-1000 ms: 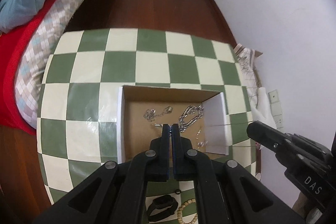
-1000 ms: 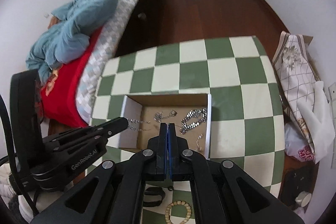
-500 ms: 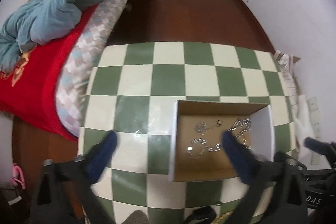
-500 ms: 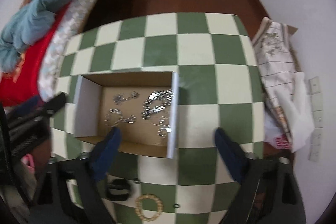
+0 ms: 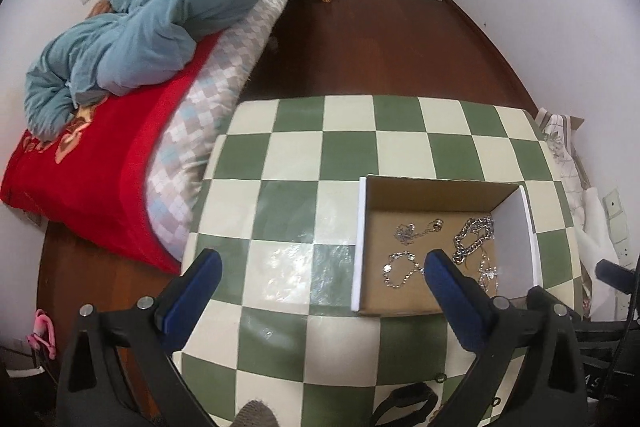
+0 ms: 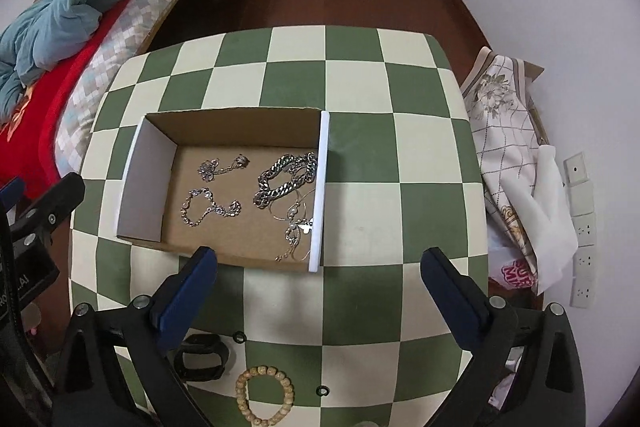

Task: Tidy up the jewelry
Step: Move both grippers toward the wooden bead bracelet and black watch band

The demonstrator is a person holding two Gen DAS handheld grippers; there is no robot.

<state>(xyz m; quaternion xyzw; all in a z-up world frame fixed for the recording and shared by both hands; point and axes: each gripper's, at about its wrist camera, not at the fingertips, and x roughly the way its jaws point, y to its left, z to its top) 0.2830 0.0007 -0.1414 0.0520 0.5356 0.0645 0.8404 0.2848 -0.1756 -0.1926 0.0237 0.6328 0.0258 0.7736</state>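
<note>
Your open brown cardboard box with white side walls (image 6: 322, 187) sits on the green-and-cream checkered worktop (image 6: 360, 83), and it now holds a fine silver chain bracelet (image 6: 208, 207) lying loose on its floor, next to a small silver chain with a charm (image 6: 222, 167), a chunky silver curb-link bracelet (image 6: 286, 179) and a tangle of thin chains with a small cross pendant (image 6: 298, 227) against the right wall. A second ago both sets of jaws were pressed together, the left ones trailing a fine chain at the box's left edge; now both are spread wide and empty, and both views take in more of the worktop than they did. The left gripper (image 5: 318, 265) hangs over the bare worktop just left of the box, its right finger overlapping the box's near corner in its own view, and the right gripper (image 6: 318, 263) hangs over the near edge of the box. That reads as a finished drop: the chain is in, and you are free for the next piece. What is left lies outside the box on the near side of the worktop: a tan wooden bead bracelet (image 6: 264, 397), a black band-shaped bracelet (image 6: 202, 357) just beside it, and a few small dark rings (image 6: 322, 391) scattered around them. The bead bracelet looks the easiest next pick for your right hand; the little rings will likely need a careful, low pinch.
</note>
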